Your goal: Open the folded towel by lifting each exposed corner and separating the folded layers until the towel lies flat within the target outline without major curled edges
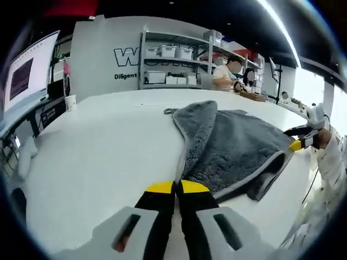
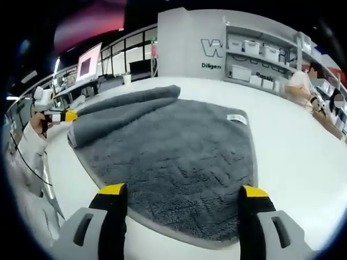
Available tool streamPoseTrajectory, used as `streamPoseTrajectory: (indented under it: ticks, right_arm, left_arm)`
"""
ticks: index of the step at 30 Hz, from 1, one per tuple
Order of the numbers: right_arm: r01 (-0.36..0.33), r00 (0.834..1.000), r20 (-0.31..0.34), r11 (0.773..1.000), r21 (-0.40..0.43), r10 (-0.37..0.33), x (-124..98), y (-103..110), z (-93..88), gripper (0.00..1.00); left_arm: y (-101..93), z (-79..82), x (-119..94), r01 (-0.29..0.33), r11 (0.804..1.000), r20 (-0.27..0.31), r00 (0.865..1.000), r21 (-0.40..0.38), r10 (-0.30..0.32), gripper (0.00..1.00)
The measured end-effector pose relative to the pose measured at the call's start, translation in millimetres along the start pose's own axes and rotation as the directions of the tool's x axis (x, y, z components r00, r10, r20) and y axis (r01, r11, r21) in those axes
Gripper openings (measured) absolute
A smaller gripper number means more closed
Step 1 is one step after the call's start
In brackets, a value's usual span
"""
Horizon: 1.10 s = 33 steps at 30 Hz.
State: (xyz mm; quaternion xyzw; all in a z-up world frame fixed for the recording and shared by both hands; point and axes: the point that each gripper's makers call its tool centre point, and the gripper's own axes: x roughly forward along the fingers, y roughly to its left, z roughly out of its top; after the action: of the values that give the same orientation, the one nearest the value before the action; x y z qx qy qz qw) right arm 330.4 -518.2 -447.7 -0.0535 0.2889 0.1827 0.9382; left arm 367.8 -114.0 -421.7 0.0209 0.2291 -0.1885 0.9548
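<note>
**On the white table: a soft grey towel, still partly folded over**

Across the white table (image 1: 103,141) lies the grey towel (image 2: 173,157), thick and plush, with a folded-over flap (image 2: 127,111) running along its far-left side in the right gripper view. In the left gripper view the same flap (image 1: 198,135) rises as a rolled ridge on the near side, and the edge beside it curls up.

Your left gripper (image 1: 177,187) has its yellow-tipped jaws pressed together just short of that near edge; whether any pile is pinched between them, you cannot tell from here. Your right gripper (image 2: 184,190) stands wide, its jaws straddling the towel's near hem, with nothing held.

Expect the towel to handle as limp, fairly heavy cloth — it will drape and sag rather than keep a shape, and the deep pile should give the pads good grip. It looks neither slippery nor fragile. Thick folds will likely drag on the layer beneath, so lift before you pull.

Take hold at the free hem of the flap, near a corner, pinching one layer only — a grab through both would carry the whole towel along. The small white label (image 2: 237,118) marks a hem that already lies flat; leave that side alone.
</note>
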Motion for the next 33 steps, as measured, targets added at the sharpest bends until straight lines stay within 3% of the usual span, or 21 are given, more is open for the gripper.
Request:
streamPoseTrajectory:
  ticks: [17,33]
  right_arm:
    - [0.006,1.000,-0.001,1.000,0.004,-0.006,-1.1,-0.3,0.5,0.84]
    - [0.007,1.000,-0.001,1.000,0.003,-0.007,-0.2,-0.6,-0.1,0.84]
  left_arm:
    - [33.3,-14.9,-10.9,-0.069,0.998,-0.044,0.997,-0.003,0.069,0.02]
    - [66.3,-27.3,-31.0,-0.166,0.986,-0.080,0.983,0.017,0.167,0.02]
